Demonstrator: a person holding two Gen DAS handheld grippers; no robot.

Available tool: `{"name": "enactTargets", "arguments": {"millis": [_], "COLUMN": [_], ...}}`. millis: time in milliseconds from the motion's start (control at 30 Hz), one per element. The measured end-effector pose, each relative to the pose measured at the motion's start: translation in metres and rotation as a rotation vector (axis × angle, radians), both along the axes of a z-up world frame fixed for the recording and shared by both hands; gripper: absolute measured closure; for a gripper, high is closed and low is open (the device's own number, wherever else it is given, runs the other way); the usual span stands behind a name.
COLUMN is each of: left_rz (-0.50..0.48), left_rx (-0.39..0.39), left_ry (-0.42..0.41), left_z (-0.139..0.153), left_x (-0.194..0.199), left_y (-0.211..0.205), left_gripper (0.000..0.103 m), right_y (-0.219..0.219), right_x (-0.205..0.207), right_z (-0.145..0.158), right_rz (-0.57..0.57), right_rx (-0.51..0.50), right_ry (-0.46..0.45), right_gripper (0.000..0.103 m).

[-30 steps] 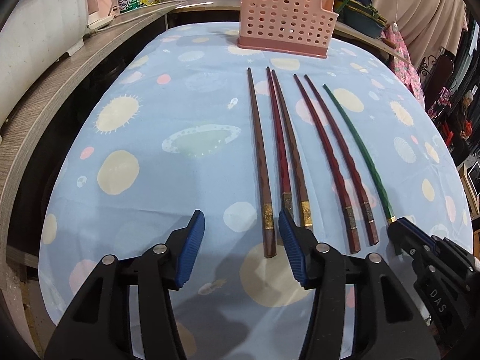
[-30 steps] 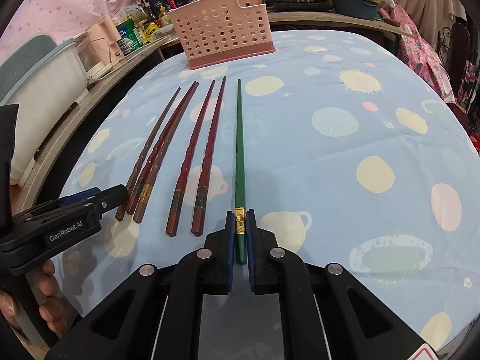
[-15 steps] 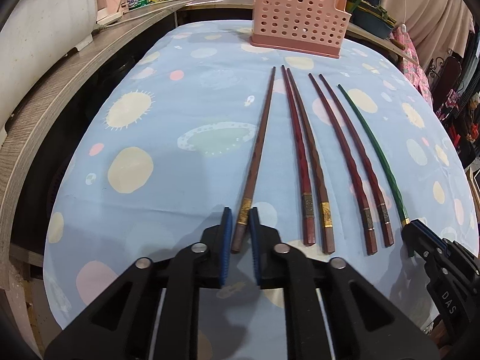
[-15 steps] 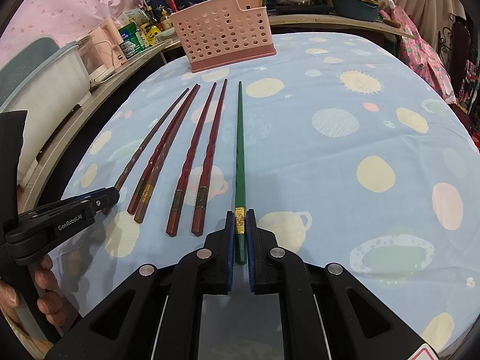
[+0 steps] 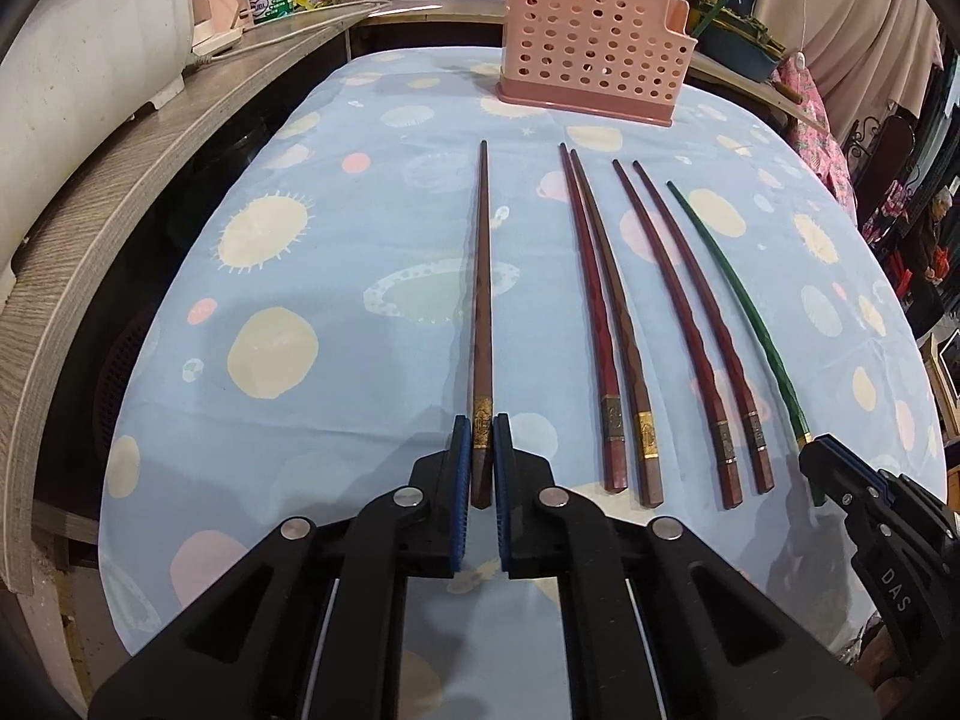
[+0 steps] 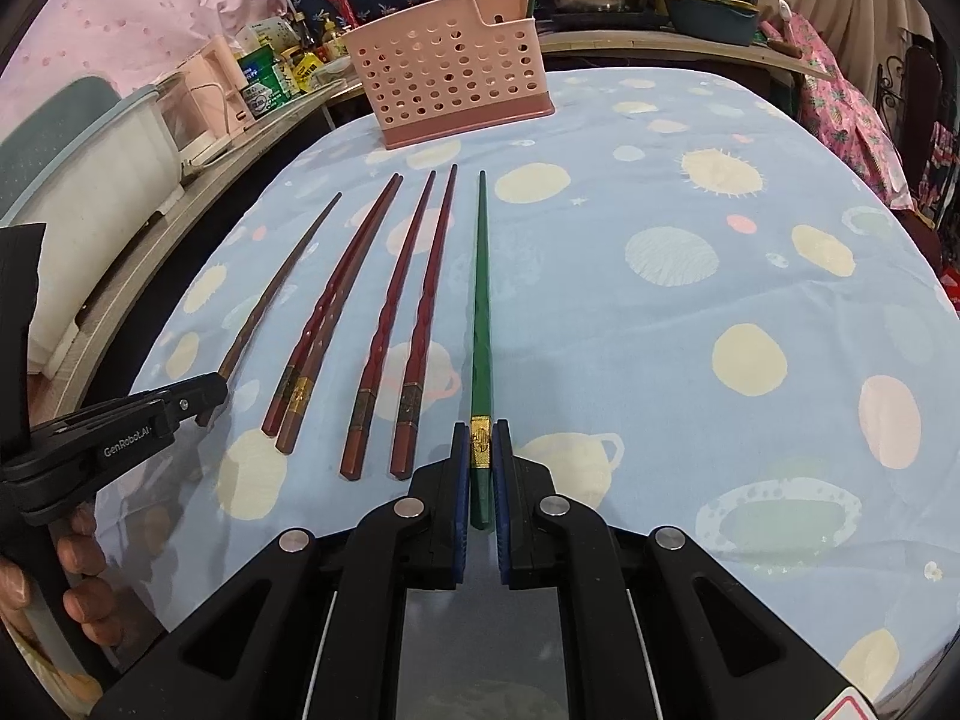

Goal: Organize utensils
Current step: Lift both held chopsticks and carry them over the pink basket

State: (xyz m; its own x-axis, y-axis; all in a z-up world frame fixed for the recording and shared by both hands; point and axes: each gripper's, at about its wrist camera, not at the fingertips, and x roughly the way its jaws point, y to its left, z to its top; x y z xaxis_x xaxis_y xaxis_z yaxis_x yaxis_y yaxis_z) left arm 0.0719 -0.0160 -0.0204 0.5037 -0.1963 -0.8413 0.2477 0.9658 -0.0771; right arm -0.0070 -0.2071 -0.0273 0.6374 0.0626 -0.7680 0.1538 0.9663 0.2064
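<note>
Several chopsticks lie side by side on the blue patterned tablecloth (image 5: 300,228), tips toward a pink perforated utensil basket (image 5: 594,39) at the far end. My left gripper (image 5: 481,456) is shut on the thick end of the brown chopstick (image 5: 482,300), which is now apart from the others. My right gripper (image 6: 481,456) is shut on the thick end of the green chopstick (image 6: 480,300). Between them lie two pairs of dark red chopsticks (image 5: 606,312) (image 5: 690,324). The basket also shows in the right wrist view (image 6: 450,66).
A wooden counter edge (image 5: 120,192) curves along the left with a white tub (image 5: 78,36), bottles and pots behind. A person's hand (image 6: 78,588) holds the left gripper handle. The table's near edge is just below the grippers.
My left gripper went from open to shut on the brown chopstick and swung it left, away from the red pairs. My right gripper stayed shut on the green chopstick.
</note>
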Motion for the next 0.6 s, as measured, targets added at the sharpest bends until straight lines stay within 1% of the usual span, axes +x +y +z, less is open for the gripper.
{"name": "enactTargets", "arguments": {"millis": [133,267,600], "left_rz": [0.002,0.010,0.014], "left_rx": [-0.013,-0.043,-0.080], "left_ry": [-0.023,-0.063,-0.177], "left_z": [0.014,0.037,0.101], "left_x": [0.001,0.002,0.019], "left_y": [0.003,0.006,0.006], "left_gripper": [0.096,0.096,0.096], "right_y": [-0.003,-0.007,-0.022], "right_x": [0.001,0.004,0.022], "right_z": [0.014,0.035,0.106], "right_rz": [-0.007,-0.014,-0.029], "right_rx": [0.007,0.002,-0.031], "right_ry": [-0.029,-0.074,-0.233], "right_gripper": [0.096,0.096,0.096]}}
